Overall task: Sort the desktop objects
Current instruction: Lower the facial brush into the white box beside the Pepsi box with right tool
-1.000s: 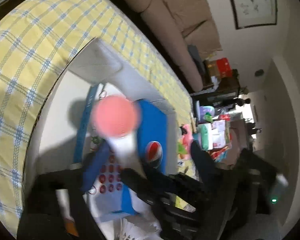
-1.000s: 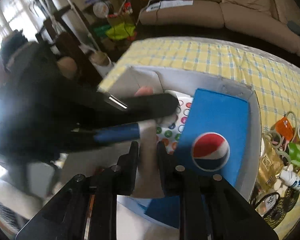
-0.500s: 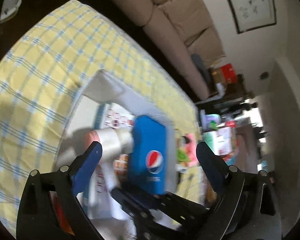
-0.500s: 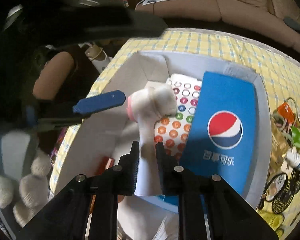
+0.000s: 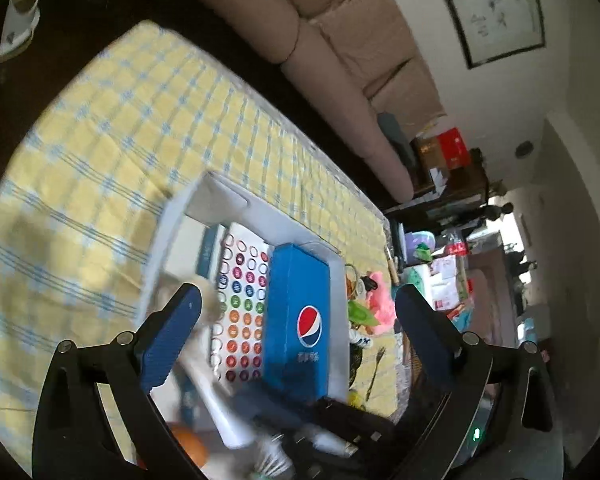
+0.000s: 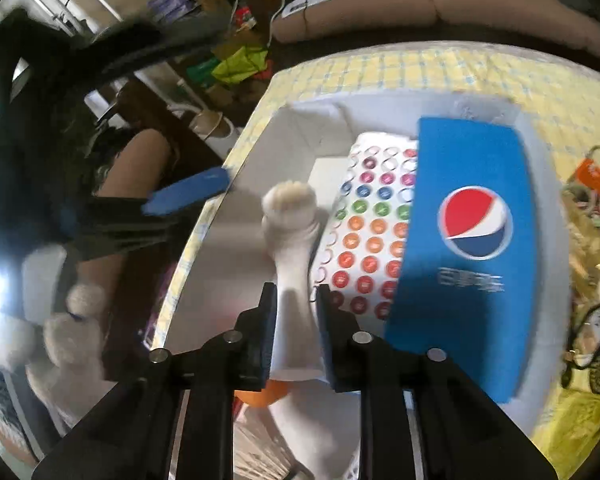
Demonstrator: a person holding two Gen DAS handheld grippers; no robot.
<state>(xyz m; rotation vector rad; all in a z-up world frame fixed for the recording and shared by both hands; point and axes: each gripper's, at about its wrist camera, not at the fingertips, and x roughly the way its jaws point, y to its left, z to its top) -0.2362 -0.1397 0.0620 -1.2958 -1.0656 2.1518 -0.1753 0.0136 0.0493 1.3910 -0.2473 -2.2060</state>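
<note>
A tan sofa [image 5: 340,40] runs along the far side of the yellow checked tablecloth [image 5: 112,140]; a framed picture [image 5: 496,8] hangs on the wall at far right.

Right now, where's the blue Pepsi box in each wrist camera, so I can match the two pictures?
Left wrist: blue Pepsi box sits low centre, inside the white tray.
Right wrist: Pepsi box fills the right of centre.
Shared landmark: the coloured dot sticker sheet, just left of the box in both.
</note>
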